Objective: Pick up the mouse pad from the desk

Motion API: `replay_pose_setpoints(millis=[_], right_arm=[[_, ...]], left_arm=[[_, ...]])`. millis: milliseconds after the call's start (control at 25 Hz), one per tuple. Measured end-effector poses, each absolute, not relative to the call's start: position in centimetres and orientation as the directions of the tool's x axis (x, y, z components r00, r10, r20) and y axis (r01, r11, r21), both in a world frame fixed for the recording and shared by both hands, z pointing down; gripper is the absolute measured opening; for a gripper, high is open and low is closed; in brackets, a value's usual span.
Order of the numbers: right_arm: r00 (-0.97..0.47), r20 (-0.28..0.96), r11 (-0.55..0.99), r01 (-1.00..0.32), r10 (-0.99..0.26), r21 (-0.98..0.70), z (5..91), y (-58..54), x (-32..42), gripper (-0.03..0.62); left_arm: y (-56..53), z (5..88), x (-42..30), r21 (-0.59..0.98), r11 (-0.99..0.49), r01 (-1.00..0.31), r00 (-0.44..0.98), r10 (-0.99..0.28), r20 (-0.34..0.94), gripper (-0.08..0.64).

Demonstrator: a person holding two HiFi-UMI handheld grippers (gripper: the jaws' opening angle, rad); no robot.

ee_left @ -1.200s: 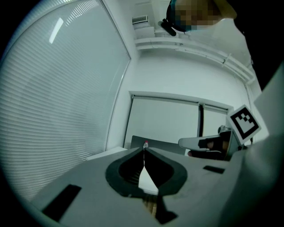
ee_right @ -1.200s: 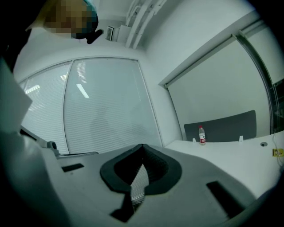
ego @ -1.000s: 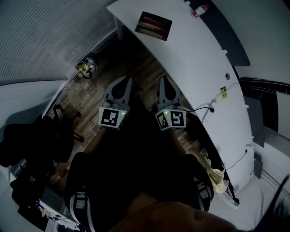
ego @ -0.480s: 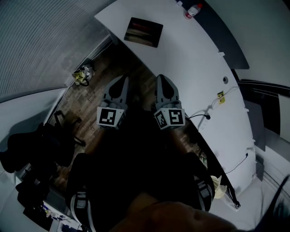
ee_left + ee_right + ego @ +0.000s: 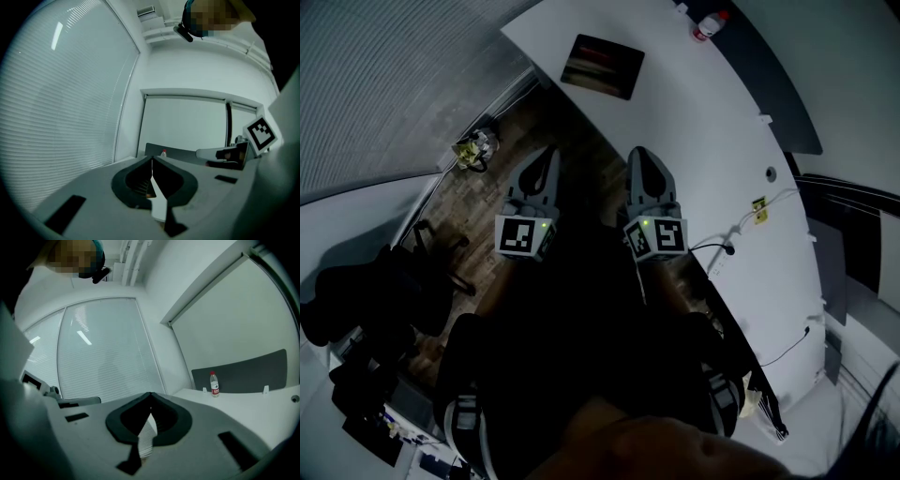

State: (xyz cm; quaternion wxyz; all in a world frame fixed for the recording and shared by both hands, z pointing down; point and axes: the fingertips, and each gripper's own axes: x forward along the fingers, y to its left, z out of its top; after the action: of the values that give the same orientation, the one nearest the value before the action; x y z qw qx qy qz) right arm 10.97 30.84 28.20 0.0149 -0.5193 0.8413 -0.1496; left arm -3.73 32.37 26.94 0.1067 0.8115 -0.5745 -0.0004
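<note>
The mouse pad (image 5: 602, 66), a dark rectangle with a reddish band, lies near the end of the white desk (image 5: 712, 141) at the top of the head view. My left gripper (image 5: 548, 152) and right gripper (image 5: 639, 153) hang side by side over the wooden floor, short of the desk's end and well below the pad. Both are shut with nothing between the jaws, as the left gripper view (image 5: 152, 160) and right gripper view (image 5: 150, 395) show. Neither gripper view shows the pad; the gripper bodies hide the desk top ahead.
A red-capped water bottle (image 5: 710, 25) stands by the grey partition (image 5: 248, 371) at the desk's far side. A cable (image 5: 727, 248) runs along the desk's right part. A dark chair (image 5: 384, 300) stands at the left, and a small yellow object (image 5: 473, 147) lies on the floor.
Both grippers have edged forward toward the desk's end, still shut and side by side. The mouse pad has not moved on the desk.
</note>
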Motion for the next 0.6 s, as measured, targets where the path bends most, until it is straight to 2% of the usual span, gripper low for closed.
replay_pose_setpoints(millis=[600], right_arm=[[-0.354,0.174,0.302,-0.916,-0.919,-0.266,30.0,24.6,9.9,0.001]], left_arm=[[24.4,29.8,-5.6,0.182,-0.393,-0.901,0.422,-0.891,0.166,0.005]])
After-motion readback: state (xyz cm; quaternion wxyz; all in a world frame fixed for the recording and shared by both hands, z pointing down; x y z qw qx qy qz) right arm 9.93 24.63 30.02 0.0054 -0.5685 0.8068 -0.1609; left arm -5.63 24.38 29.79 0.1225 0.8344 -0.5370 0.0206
